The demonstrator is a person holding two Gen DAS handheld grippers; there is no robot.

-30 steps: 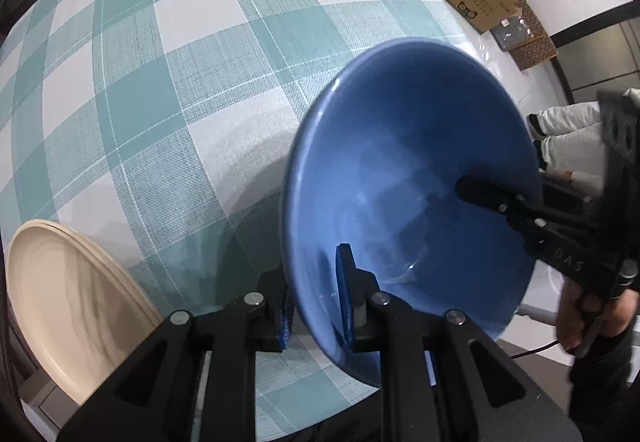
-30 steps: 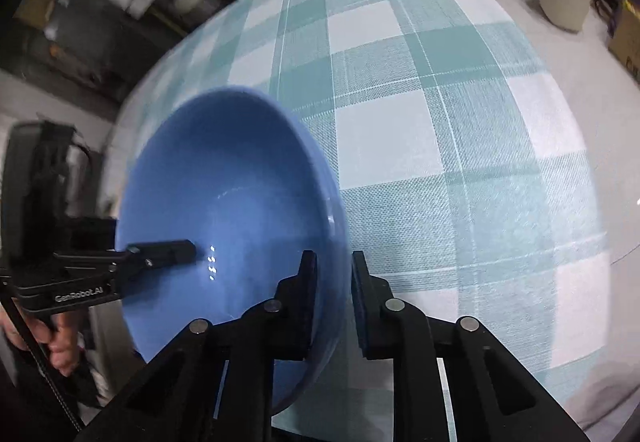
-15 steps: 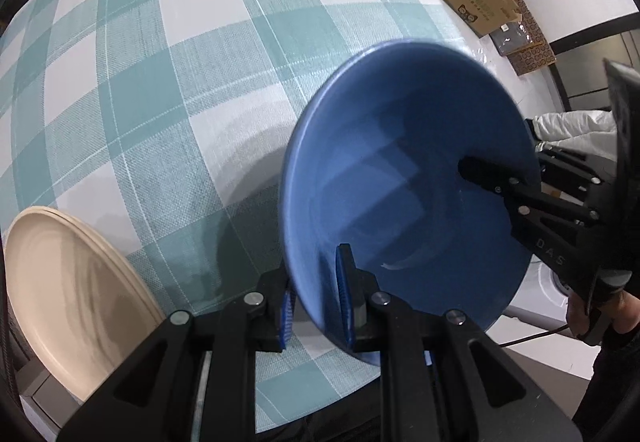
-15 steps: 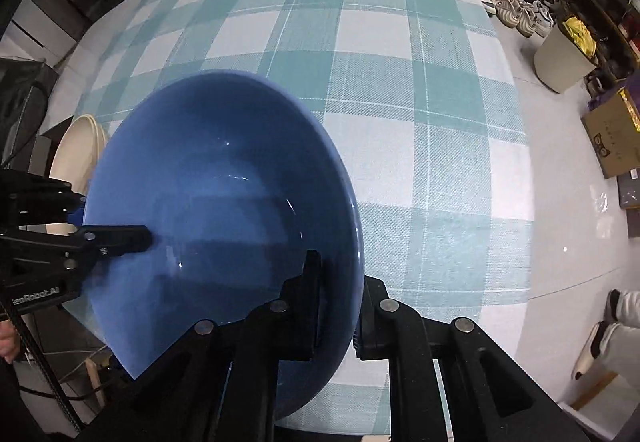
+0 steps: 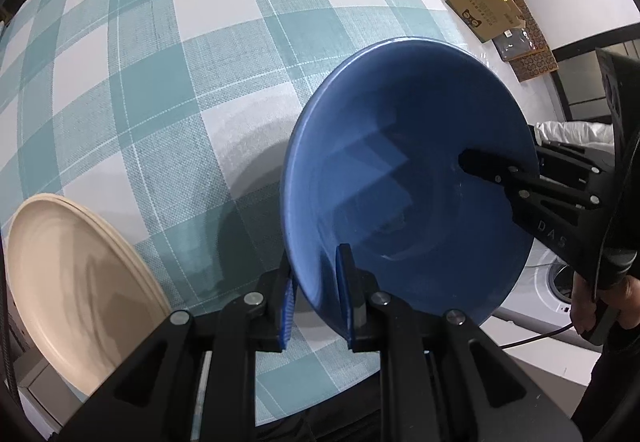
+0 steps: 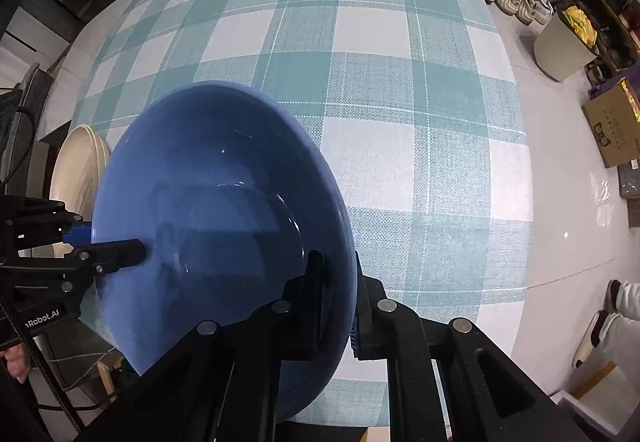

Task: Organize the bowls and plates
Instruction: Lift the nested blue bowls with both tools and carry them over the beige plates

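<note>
Mid-carry: blue bowl [image 5: 404, 177] pinched at opposite rims by left gripper [image 5: 316, 298] & right gripper [image 6: 338, 306], both clenched. Next, prob. lower toward cream plates [image 5: 76, 278], left of left gripper, keeping level.

My left tool [image 5: 316, 292] points steeply down, its two fingers closed on the near rim of the blue bowl [image 5: 404, 177], one pad inside and one outside. My right tool [image 6: 340, 306] points straight down and pinches the opposite rim the same way. My hand [image 5: 600, 306] grips the right tool's handle.
</note>
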